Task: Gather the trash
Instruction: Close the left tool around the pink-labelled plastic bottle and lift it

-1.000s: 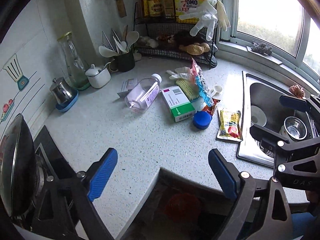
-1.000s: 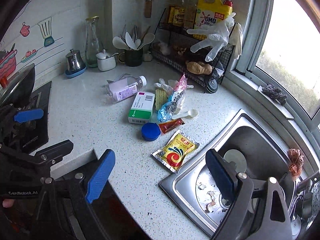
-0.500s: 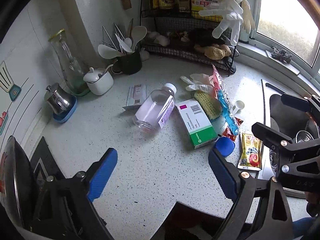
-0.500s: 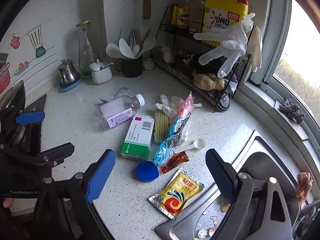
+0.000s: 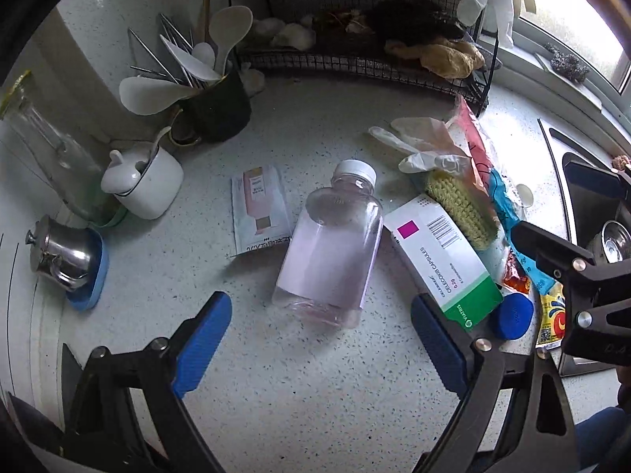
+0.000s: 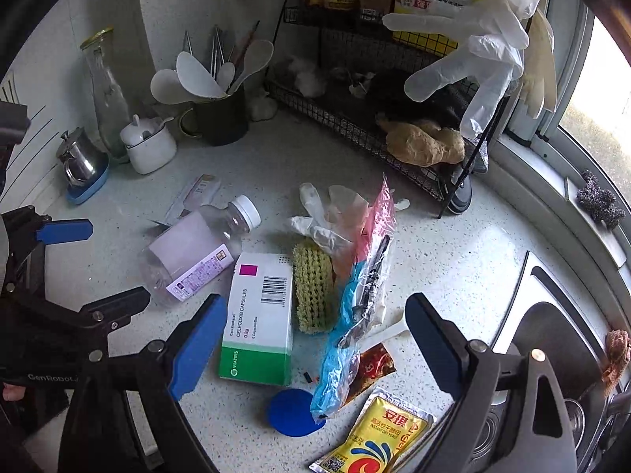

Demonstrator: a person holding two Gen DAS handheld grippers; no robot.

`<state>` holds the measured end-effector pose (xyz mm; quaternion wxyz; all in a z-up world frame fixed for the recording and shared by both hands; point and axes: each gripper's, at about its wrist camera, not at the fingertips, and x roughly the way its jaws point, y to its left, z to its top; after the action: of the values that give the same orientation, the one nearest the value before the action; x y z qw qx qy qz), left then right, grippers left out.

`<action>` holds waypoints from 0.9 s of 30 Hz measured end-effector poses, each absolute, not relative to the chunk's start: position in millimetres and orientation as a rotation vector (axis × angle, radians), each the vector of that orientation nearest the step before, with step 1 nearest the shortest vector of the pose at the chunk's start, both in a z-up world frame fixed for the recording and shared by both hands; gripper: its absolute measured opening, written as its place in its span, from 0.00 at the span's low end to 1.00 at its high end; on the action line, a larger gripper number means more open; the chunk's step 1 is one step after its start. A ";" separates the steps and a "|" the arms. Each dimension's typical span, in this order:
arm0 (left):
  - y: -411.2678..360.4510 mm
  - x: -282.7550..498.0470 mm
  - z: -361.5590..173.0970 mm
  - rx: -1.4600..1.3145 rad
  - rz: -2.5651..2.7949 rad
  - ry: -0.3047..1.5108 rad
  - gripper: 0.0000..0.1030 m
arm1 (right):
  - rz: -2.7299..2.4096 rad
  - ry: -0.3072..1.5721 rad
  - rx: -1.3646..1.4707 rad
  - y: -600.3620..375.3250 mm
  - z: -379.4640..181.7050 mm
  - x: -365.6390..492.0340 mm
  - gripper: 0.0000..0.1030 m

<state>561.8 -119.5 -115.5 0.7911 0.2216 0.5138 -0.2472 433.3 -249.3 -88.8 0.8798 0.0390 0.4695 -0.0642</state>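
Both tongs spread wide, empty: left tongs (image 5: 319, 335) over the clear plastic bottle (image 5: 329, 244), right tongs (image 6: 315, 339) over crinkly wrappers (image 6: 355, 315), cardboard box (image 6: 260, 315) at 9 o'clock.

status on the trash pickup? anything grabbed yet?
Done: nothing visibly collected. In hand: nothing; the left gripper and right gripper are both open and empty above the counter. Left: the whole pile, including the plastic bottle, medicine box, blue cap, yeast packet, yellow scrubber, crumpled glove and plastic wrapper.
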 end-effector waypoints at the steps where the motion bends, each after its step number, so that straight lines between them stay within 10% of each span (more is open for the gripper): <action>1: -120.8 568.7 -120.1 0.481 -0.546 1.122 0.89 | -0.147 0.991 0.086 -250.2 -91.8 438.6 0.88; 13: -139.8 608.8 -166.7 0.467 -0.686 1.270 0.89 | -0.243 1.120 0.126 -259.7 -122.3 477.5 0.88; 17: -145.4 612.4 -173.6 0.457 -0.700 1.284 0.66 | -0.241 1.137 0.117 -264.5 -126.4 483.4 0.88; 27: -130.9 584.5 -155.4 0.419 -0.680 1.226 0.63 | -0.222 1.116 0.091 -257.7 -116.3 477.0 0.88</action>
<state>584.5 -130.9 -155.4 0.7441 0.1911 0.5599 -0.3103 477.0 -257.7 -116.3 0.8414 0.0429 0.5284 -0.1050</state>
